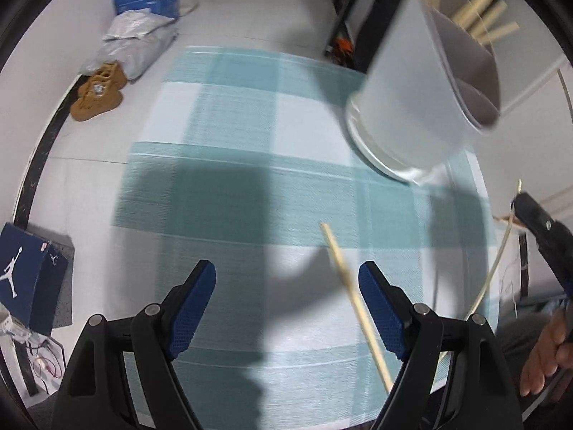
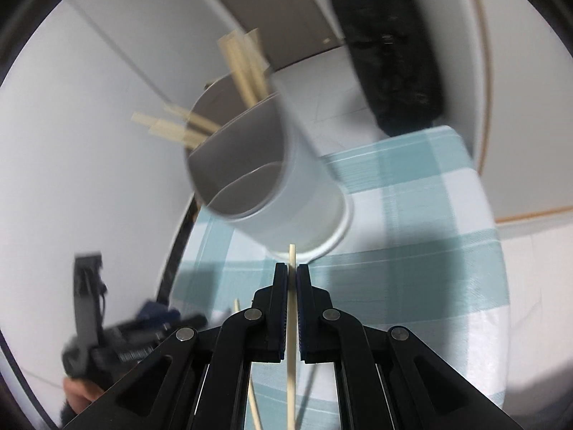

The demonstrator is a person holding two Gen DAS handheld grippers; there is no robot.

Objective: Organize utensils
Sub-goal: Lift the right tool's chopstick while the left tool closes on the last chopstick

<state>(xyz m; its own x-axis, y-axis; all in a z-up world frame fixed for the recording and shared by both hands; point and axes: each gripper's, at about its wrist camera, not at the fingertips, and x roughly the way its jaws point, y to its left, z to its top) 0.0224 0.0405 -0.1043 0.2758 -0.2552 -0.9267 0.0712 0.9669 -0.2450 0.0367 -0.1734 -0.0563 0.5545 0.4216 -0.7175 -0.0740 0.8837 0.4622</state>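
Right tongs clenched on a single pale chopstick, thin and straight, pinched near its upper end so that a short tip pokes above the blue-padded fingers and the long shaft runs down past the frame bottom. From the left wrist view, seen at the right edge as a dark gripper with the same chopstick hanging as a slim curved-looking line.

Left tongs released, jaws spread wide, nothing between the pads. A second chopstick lying on the counter just inside the right-hand finger, light bamboo colour, slanting from upper left to lower right; also visible low in the right wrist view.

White cylindrical utensil holder standing on the checked teal-and-white cloth near the counter's far side, grey inside, split by partitions into compartments. Several square-ended bamboo chopsticks leaning out of the rear compartments; front compartment showing only grey wall. Same holder at upper right in the left wrist view, blurred.
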